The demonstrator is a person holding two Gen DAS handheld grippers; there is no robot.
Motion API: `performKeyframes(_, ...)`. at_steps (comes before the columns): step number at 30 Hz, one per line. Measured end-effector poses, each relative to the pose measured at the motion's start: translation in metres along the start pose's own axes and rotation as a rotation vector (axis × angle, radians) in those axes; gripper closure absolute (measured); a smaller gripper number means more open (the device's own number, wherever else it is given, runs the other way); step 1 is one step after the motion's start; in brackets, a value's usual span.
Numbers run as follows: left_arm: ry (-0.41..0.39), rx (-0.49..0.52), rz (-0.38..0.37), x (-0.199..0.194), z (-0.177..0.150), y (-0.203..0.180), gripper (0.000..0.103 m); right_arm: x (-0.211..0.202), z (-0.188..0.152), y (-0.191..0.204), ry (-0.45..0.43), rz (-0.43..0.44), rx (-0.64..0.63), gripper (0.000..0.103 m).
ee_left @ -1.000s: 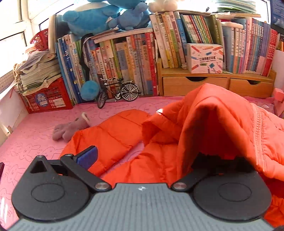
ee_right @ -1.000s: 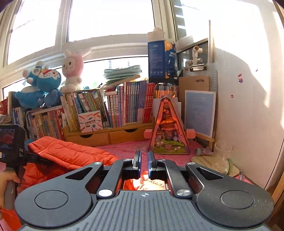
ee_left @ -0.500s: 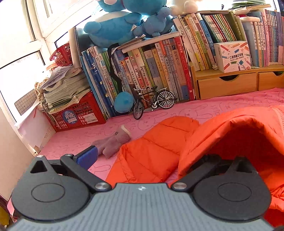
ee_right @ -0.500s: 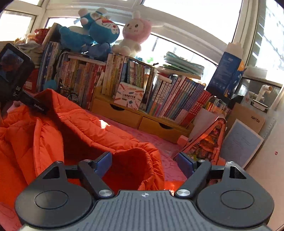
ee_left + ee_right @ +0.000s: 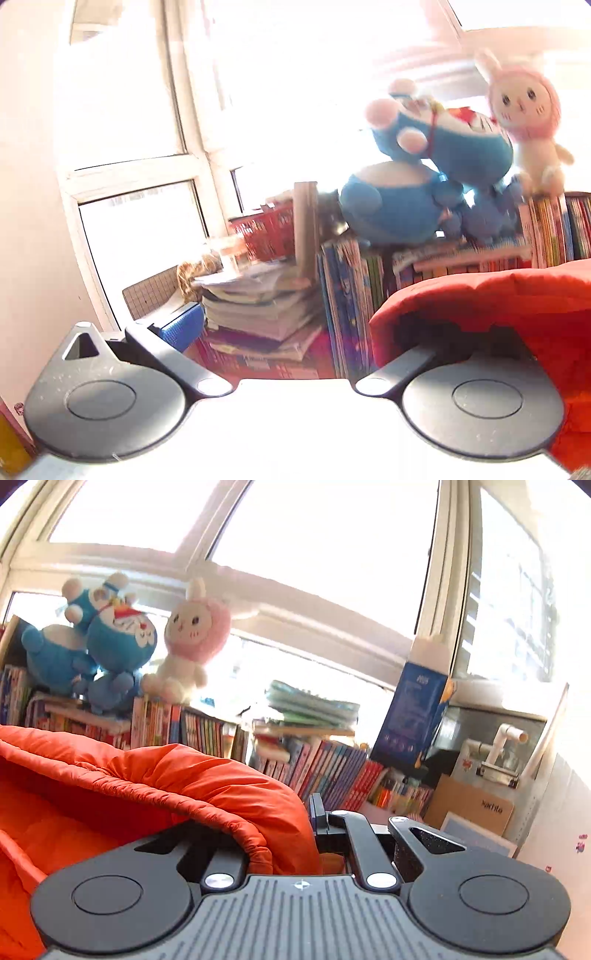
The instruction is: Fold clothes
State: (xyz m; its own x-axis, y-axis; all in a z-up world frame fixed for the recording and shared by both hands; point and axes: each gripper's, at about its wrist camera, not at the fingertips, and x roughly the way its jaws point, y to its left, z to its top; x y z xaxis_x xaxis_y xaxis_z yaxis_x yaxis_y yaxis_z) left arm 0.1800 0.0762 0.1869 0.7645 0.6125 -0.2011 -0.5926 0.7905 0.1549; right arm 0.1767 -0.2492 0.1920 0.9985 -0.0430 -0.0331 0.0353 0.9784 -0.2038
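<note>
The right gripper (image 5: 295,819) fingers clamp a fold of the orange puffer jacket (image 5: 177,775). The left gripper (image 5: 306,325) fingers spread wide, jacket draped over its right finger.

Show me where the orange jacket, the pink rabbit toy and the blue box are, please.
orange jacket (image 5: 207,775): right wrist view, on the puffy folded edge.
pink rabbit toy (image 5: 192,627): right wrist view, on its face.
blue box (image 5: 410,716): right wrist view, on its front side.

plush toys (image 5: 122,646) atop book row (image 5: 207,734)
</note>
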Motion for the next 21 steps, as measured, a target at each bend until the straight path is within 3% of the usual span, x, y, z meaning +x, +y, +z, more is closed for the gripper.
performKeyframes(2, -0.085, -0.108, -0.008, -0.018, 0.036, 0.035, 0.0, -0.017, 0.011, -0.004, -0.091, 0.007, 0.04, 0.091)
performKeyframes(3, -0.099, -0.123, -0.03, -0.027, 0.035, 0.05, 0.0, -0.025, 0.007, -0.006, -0.112, 0.017, 0.047, 0.09)
performKeyframes(5, -0.103, -0.105, -0.071, -0.042, 0.017, 0.075, 0.0, -0.043, -0.001, -0.011, -0.153, 0.037, 0.062, 0.09)
performKeyframes(7, -0.043, -0.054, -0.127, -0.051, -0.023, 0.092, 0.0, -0.06, -0.014, -0.014, -0.174, 0.065, 0.067, 0.09)
performKeyframes(11, 0.24, 0.019, -0.269, -0.06, -0.133, 0.111, 0.0, -0.088, -0.12, -0.006, 0.056, 0.143, -0.09, 0.09)
performKeyframes(14, 0.433, 0.077, -0.316, -0.073, -0.218, 0.111, 0.0, -0.108, -0.191, -0.008, 0.248, 0.175, -0.15, 0.09)
performKeyframes(18, 0.505, 0.158, -0.325, -0.098, -0.266, 0.103, 0.0, -0.141, -0.244, -0.008, 0.383, 0.169, -0.172, 0.09)
performKeyframes(21, 0.506, 0.241, -0.357, -0.112, -0.274, 0.1, 0.0, -0.158, -0.263, -0.01, 0.448, 0.17, -0.169, 0.09)
